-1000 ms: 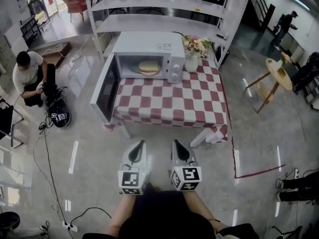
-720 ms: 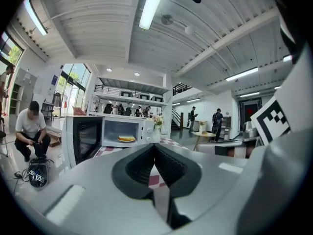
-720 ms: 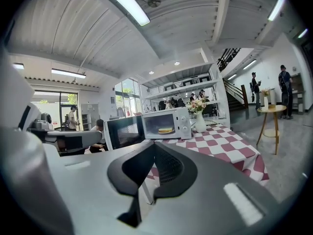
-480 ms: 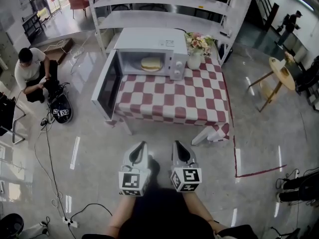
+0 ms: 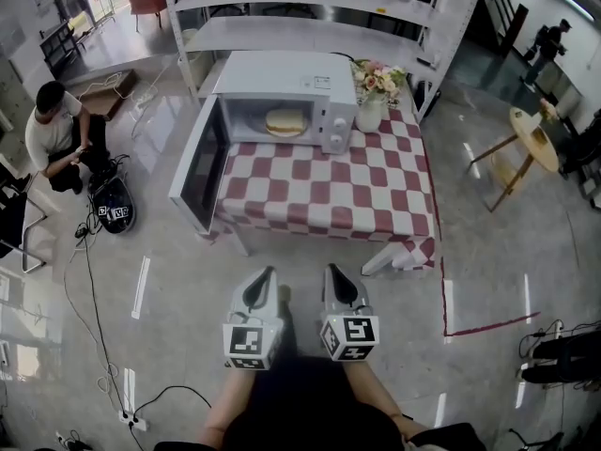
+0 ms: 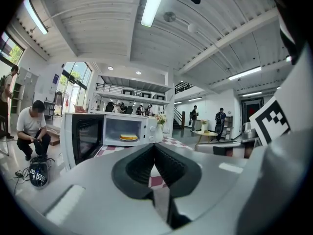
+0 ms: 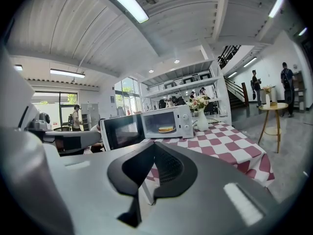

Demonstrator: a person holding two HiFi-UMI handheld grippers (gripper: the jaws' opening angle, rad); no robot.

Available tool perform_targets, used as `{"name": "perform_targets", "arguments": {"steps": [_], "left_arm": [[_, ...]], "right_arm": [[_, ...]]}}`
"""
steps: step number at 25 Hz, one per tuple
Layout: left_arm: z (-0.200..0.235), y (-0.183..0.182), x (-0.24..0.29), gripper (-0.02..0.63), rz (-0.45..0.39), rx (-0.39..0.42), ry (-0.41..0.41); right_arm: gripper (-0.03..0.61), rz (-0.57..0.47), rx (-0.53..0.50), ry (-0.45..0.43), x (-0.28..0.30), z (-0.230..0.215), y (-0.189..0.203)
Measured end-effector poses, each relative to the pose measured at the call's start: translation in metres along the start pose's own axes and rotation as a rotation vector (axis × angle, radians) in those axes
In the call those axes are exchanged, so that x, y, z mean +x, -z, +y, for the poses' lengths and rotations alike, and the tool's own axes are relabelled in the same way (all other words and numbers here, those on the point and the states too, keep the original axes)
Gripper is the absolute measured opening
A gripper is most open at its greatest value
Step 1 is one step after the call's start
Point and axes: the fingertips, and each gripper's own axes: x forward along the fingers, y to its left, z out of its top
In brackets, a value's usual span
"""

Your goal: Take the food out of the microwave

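Observation:
A white microwave (image 5: pixel 282 87) stands at the far left of a table with a red and white checked cloth (image 5: pixel 324 191). Its door (image 5: pixel 200 169) hangs wide open to the left. Inside lies the food (image 5: pixel 285 121), a pale flat round loaf; it also shows in the left gripper view (image 6: pixel 128 137) and the right gripper view (image 7: pixel 166 129). My left gripper (image 5: pixel 262 280) and right gripper (image 5: pixel 336 278) are side by side over the floor, well short of the table. Both point at the table, shut and empty, left gripper (image 6: pixel 154 146), right gripper (image 7: pixel 153 144).
A vase of flowers (image 5: pixel 373 92) stands right of the microwave. White shelves (image 5: pixel 310 12) rise behind the table. A person (image 5: pixel 54 137) crouches at the left by a black bag (image 5: pixel 113 209). Cables (image 5: pixel 94 318) run over the floor; a round wooden stand (image 5: pixel 524 139) is at the right.
The head view has drifted slightly, so the table sits a little higher in the picture. Both grippers keep their place and stay shut.

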Motion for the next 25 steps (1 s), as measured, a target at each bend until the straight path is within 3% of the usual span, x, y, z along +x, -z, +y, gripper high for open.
{"name": "perform_targets", "arguments": {"steps": [25], "left_arm": [[0.067, -0.028, 0.125, 0.011, 0.020, -0.016, 0.028]], "right_arm": [[0.002, 0.014, -0.026, 0.030, 0.128, -0.026, -0.050]]}}
